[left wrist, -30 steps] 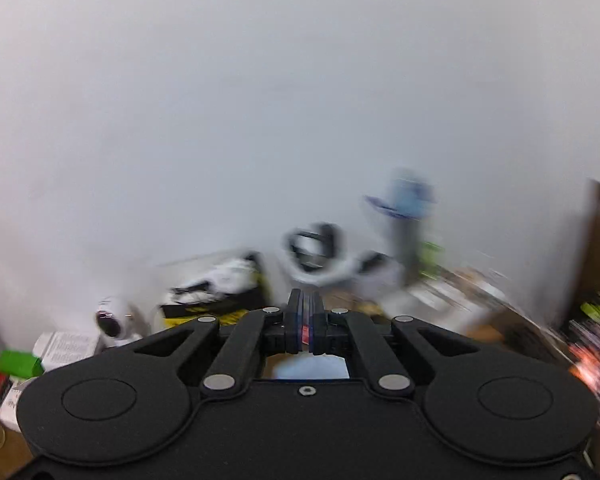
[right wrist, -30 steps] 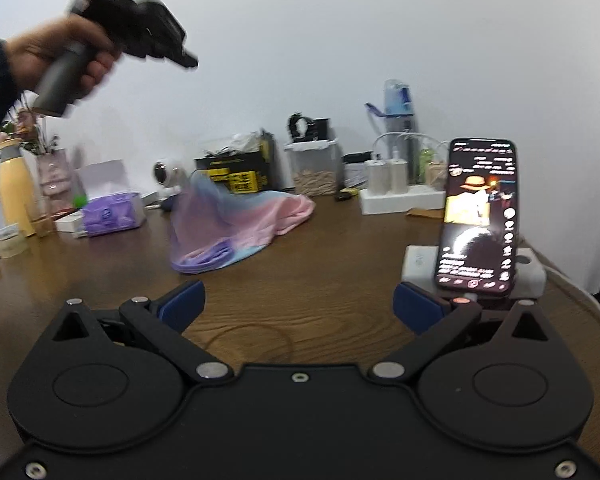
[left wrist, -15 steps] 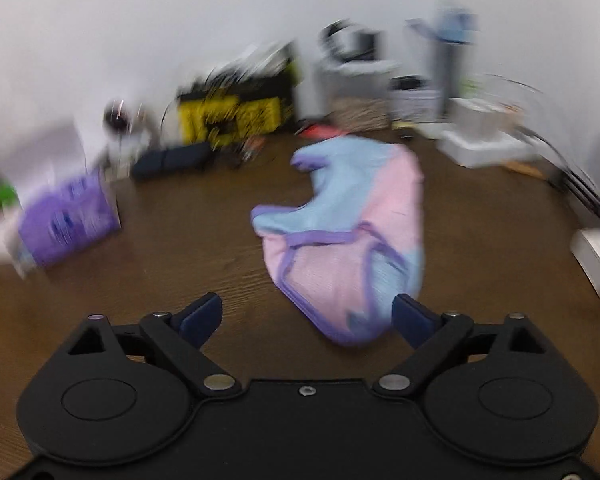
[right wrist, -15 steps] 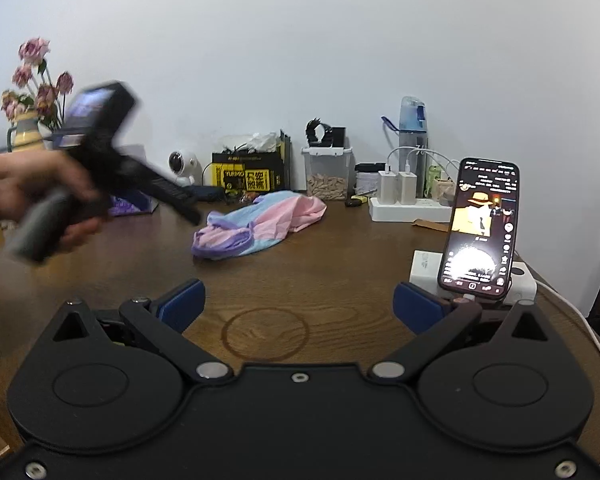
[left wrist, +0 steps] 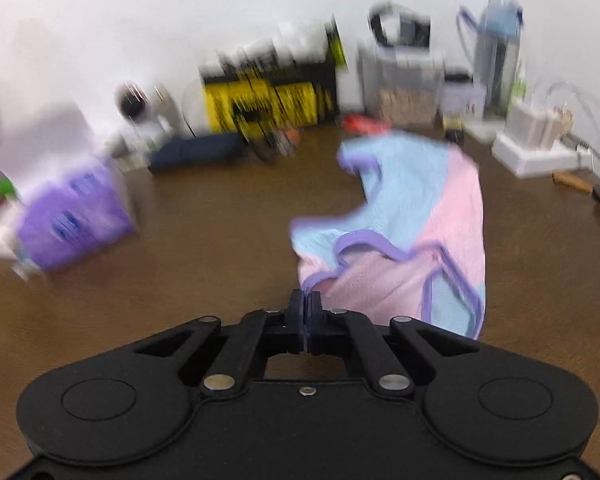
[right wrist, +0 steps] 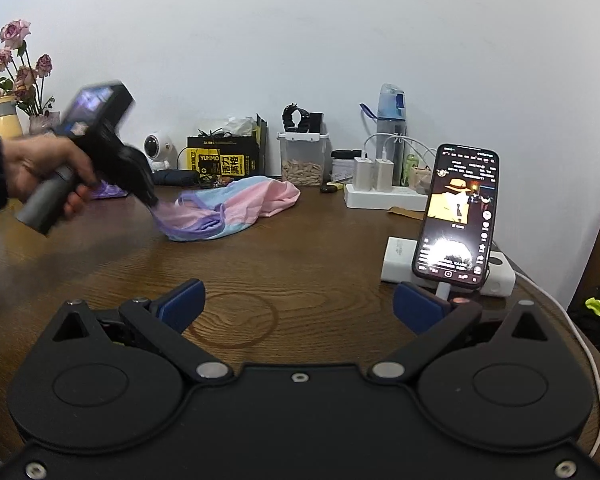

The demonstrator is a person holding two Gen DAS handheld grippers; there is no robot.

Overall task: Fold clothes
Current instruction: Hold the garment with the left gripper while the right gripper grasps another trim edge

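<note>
A pink and light-blue garment (left wrist: 412, 236) with purple trim lies crumpled on the brown wooden table (left wrist: 204, 248). My left gripper (left wrist: 305, 300) is shut on the garment's near purple-trimmed edge. In the right wrist view the left gripper (right wrist: 150, 200) pinches the left end of the garment (right wrist: 244, 204) and lifts that corner a little. My right gripper (right wrist: 300, 306) is open and empty, low over the table's front, well short of the garment.
A phone (right wrist: 458, 214) stands on a white charger at the right. A white power strip (right wrist: 384, 200), water bottle (right wrist: 390, 128), clear box (right wrist: 302, 160), yellow-black box (right wrist: 224, 158), small camera (right wrist: 156, 146), purple tissue pack (left wrist: 72, 220) and flower vase (right wrist: 4, 120) line the back and left.
My left gripper came down from in the air, opened over the garment, then shut on its near edge. The right gripper has stayed open and nearly still.
</note>
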